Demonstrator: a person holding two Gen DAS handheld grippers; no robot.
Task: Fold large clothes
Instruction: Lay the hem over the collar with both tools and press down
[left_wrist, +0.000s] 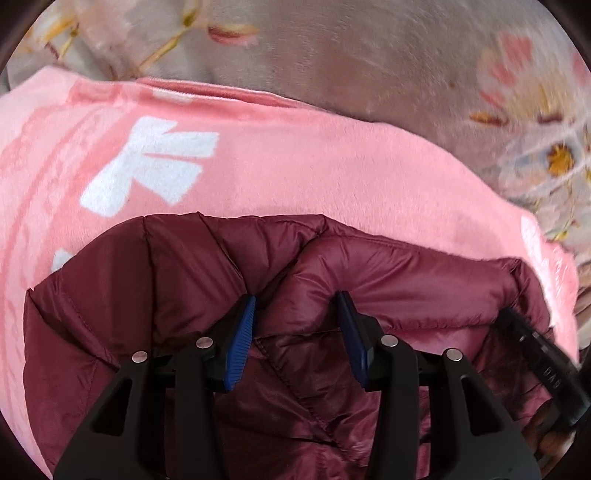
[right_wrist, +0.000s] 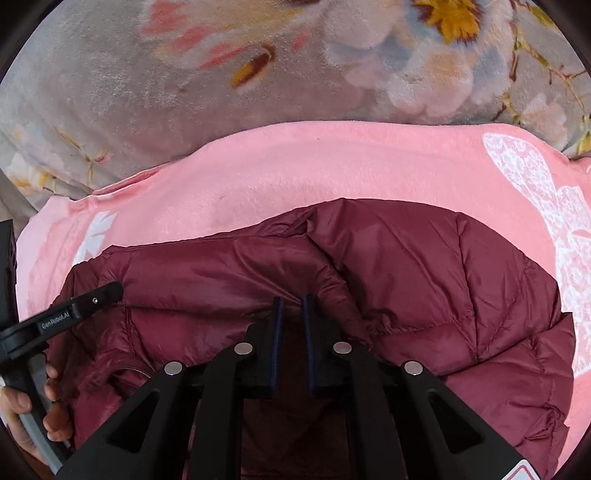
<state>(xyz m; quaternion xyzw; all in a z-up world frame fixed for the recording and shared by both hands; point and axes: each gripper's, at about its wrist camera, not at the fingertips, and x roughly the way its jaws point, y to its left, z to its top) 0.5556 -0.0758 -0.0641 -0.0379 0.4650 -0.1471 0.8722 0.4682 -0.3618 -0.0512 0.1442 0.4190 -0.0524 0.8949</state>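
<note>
A maroon quilted puffer jacket (left_wrist: 388, 280) lies folded on a pink fleece blanket (left_wrist: 295, 166). My left gripper (left_wrist: 297, 301) stands with its blue pads wide apart, a puffy fold of the jacket bulging between them. In the right wrist view the jacket (right_wrist: 406, 258) fills the lower half over the pink blanket (right_wrist: 295, 166). My right gripper (right_wrist: 292, 301) has its jaws nearly closed, pinching a thin fold of the jacket's edge. The left gripper also shows at the left of the right wrist view (right_wrist: 99, 293), resting on the jacket.
A grey floral plush bedspread (left_wrist: 369, 55) lies beyond the pink blanket and also shows in the right wrist view (right_wrist: 147, 92). White patterns mark the pink blanket (left_wrist: 147, 166). A person's hand (right_wrist: 33, 413) holds the left gripper's handle at the lower left.
</note>
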